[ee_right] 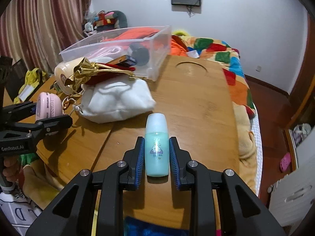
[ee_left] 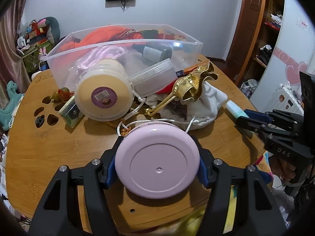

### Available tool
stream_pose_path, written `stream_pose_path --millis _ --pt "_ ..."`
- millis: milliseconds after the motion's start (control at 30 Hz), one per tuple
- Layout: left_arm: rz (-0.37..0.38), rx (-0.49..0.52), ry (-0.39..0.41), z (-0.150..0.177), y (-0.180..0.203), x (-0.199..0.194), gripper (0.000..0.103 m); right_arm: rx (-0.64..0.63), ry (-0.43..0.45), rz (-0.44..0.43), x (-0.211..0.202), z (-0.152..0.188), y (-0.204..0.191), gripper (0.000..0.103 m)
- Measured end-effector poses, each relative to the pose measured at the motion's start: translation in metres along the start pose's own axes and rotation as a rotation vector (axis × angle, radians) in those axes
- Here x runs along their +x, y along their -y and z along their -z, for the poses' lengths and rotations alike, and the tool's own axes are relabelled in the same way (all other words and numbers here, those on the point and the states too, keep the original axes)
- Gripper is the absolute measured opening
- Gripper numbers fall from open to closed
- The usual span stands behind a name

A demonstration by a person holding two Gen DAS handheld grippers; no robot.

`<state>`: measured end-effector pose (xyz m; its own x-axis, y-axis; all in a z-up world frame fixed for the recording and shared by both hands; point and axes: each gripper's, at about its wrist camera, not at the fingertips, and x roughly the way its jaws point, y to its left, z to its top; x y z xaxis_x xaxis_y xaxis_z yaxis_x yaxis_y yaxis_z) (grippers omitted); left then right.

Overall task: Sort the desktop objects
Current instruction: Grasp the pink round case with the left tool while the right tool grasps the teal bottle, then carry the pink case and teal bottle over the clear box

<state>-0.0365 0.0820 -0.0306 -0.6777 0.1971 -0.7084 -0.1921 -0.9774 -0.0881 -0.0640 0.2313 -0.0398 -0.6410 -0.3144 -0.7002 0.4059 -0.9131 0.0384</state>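
Left gripper [ee_left: 157, 169] clamped the pink tin [ee_left: 157, 162], raised off the table [ee_left: 49, 147]. Right gripper [ee_right: 156, 155] pinched the teal bottle [ee_right: 157, 147], lying at table's 5 o'clock edge. Bin [ee_left: 177, 45] at 12.

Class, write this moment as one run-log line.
left gripper: shut on pink round case | right gripper: shut on teal bottle | clear bin: behind
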Motion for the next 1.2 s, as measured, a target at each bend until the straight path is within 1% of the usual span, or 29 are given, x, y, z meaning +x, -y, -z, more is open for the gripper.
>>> stream_pose_path --millis 300,400,667,933,1067,1200 --pt "0.005 0.009 0.055 -0.006 -0.004 -0.022 0.063 0.057 0.055 -0.014 -0.028 -0.004 0.004 0.023" --pt "0.002 0.003 0.076 -0.010 -0.009 -0.031 0.063 0.050 0.081 -0.017 -0.038 -0.010 -0.002 0.023" --pt "-0.040 0.007 0.141 -0.028 -0.024 -0.053 0.063 -0.007 0.144 -0.025 -0.057 -0.033 -0.025 0.023" --pt "-0.051 0.026 0.184 -0.046 -0.035 -0.062 0.063 -0.063 0.169 -0.035 -0.057 -0.061 -0.047 0.023" --pt "-0.041 0.016 0.201 -0.059 -0.043 -0.063 0.063 -0.075 0.173 -0.057 -0.047 -0.078 -0.062 0.023" --pt "-0.024 0.005 0.208 -0.071 -0.054 -0.063 0.063 -0.073 0.179 -0.085 -0.036 -0.095 -0.067 0.023"
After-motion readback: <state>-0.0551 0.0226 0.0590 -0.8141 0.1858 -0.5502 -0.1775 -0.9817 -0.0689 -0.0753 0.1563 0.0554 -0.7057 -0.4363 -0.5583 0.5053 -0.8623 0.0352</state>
